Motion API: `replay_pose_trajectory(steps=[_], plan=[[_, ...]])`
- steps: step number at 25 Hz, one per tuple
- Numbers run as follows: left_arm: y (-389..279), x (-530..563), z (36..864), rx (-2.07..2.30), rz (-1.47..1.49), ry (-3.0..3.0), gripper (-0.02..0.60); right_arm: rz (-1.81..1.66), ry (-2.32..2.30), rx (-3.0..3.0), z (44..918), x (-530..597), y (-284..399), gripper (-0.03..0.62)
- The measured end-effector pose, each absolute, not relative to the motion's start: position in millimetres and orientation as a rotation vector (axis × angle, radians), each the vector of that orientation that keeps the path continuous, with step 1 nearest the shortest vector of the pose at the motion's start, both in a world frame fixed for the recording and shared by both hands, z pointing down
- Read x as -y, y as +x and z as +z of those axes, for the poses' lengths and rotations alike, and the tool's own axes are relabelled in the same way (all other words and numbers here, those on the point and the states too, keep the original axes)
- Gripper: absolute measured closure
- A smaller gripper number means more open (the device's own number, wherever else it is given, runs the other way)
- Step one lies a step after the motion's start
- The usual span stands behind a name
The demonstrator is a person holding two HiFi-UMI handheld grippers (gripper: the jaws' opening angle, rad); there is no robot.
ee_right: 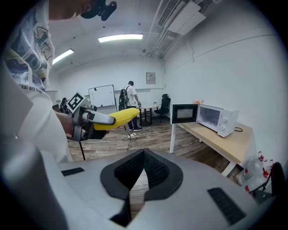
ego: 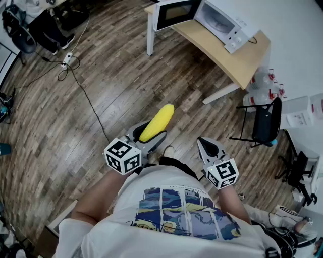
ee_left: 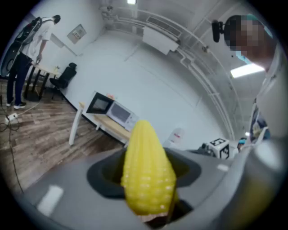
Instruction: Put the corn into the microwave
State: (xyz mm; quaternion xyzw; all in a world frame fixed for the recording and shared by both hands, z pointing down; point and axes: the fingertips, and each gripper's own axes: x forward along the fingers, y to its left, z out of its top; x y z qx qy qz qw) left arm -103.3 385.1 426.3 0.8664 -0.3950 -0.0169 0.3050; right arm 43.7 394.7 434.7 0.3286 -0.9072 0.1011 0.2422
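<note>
Yellow corn (ego: 157,122) lies lengthwise in the left gripper (ego: 148,135). The jaws are closed on its thick lower part, and the narrow tip sticks out ahead of them. The left gripper view shows the cob (ee_left: 148,173) filling the space between the dark pads (ee_left: 104,176).

Just beside it, the right gripper (ego: 204,142) has its jaws pressed together with nothing between them. In the right gripper view the ribbed pads (ee_right: 157,170) meet at the tip. Both grippers are held in front of the person's printed white shirt (ego: 176,216), above a wood floor (ego: 101,126).

Farther out, a black cable (ego: 86,95) runs across the floor to a power strip (ego: 67,59). A black folding chair (ego: 266,121) stands off to the right, near some water bottles (ego: 262,83).

Well apart from the corn, a white microwave (ego: 222,22) stands on a light wooden table (ego: 222,50) against the white wall. Its door (ego: 174,14) is swung open.

In the right gripper view, another person (ee_right: 130,101) stands at the far end of the room beside a whiteboard (ee_right: 102,96).
</note>
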Motion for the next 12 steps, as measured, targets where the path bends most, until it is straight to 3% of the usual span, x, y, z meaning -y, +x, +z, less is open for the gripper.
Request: replay_pose_trajectory(steps=[12], plan=[[-19, -324, 414, 1.169, 0.04, 2.304, 0.327, 0.323, 0.841, 2.554, 440, -329, 125, 0.585]])
